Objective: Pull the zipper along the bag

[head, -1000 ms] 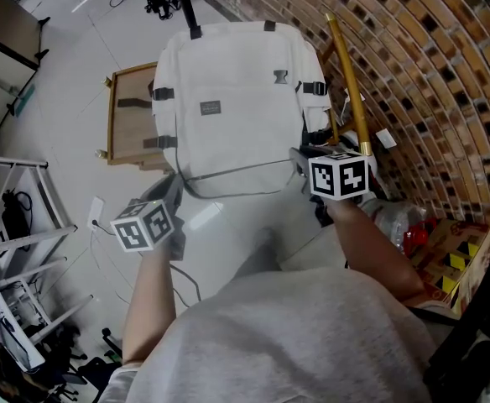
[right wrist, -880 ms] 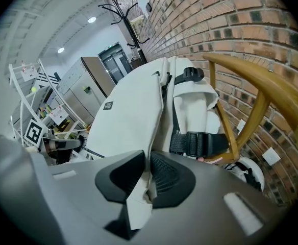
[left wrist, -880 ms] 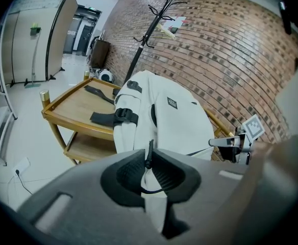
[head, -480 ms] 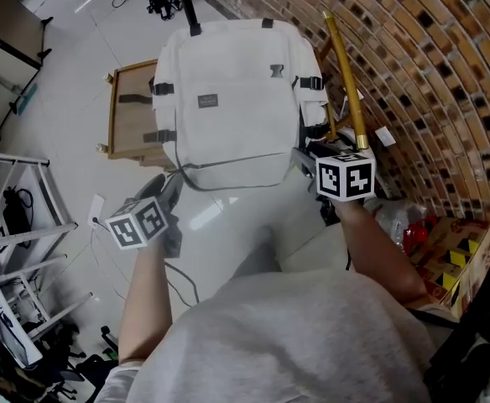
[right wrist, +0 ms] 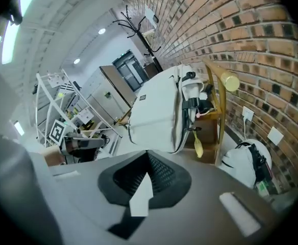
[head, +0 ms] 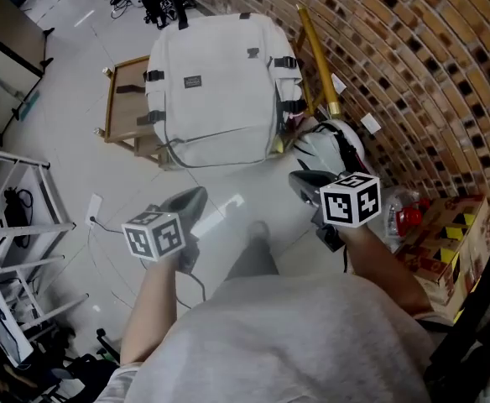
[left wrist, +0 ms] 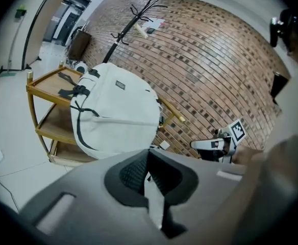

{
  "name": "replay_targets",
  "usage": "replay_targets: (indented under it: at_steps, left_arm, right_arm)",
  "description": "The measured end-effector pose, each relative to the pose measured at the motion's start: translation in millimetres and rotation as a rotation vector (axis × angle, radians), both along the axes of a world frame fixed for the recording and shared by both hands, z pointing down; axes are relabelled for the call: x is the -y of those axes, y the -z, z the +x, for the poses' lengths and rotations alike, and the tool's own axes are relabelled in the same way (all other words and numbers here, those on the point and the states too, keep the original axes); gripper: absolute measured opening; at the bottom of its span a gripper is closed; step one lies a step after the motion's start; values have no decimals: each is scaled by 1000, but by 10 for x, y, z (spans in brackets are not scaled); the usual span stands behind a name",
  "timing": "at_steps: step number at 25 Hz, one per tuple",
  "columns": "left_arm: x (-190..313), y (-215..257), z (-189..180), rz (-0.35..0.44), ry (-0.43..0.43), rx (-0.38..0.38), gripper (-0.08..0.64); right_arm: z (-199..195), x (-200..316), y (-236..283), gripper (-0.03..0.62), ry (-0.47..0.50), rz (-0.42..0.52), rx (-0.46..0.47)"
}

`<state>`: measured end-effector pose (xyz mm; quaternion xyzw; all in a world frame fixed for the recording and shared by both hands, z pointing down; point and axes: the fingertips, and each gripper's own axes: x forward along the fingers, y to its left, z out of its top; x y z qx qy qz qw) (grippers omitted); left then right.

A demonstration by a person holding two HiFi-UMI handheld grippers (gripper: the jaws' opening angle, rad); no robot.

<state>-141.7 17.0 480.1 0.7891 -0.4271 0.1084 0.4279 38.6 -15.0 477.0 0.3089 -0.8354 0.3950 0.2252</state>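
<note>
- the bag [head: 216, 74] is a white backpack with dark straps and buckles. it rests on a wooden cart [head: 121, 112], at 12 o'clock from both grippers and well apart from them.
- a dark zipper line [head: 220, 134] curves along the bag's near edge. we cannot make out the slider.
- the bag covers most of the cart.
- left gripper [head: 190, 200], at 7 o'clock from the bag: jaws pressed together, nothing between them.
- right gripper [head: 305, 179], at 5 o'clock from the bag: jaws together, empty.

wooden cart [head: 125, 114], white backpack [head: 216, 99] on top
</note>
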Motion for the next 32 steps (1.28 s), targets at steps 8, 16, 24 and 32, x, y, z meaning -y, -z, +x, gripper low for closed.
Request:
replay_targets:
  at_steps: [8, 16, 24, 32]
  left_arm:
    - [-1235, 361, 891, 88, -86, -11, 0]
    - [-2769, 624, 1633, 154, -93, -37, 0]
    - [-3665, 977, 2106, 178, -101, -4, 0]
    - [-4017, 1052, 2013, 169, -51, 56, 0]
  right_arm:
    - [542, -1413, 344, 2, 35, 114, 15]
    - [1048, -2902, 646, 2, 49, 198, 47]
    - [1147, -3788, 1132, 2, 115, 231, 99]
    - [959, -4158, 1189, 2, 175, 223, 130]
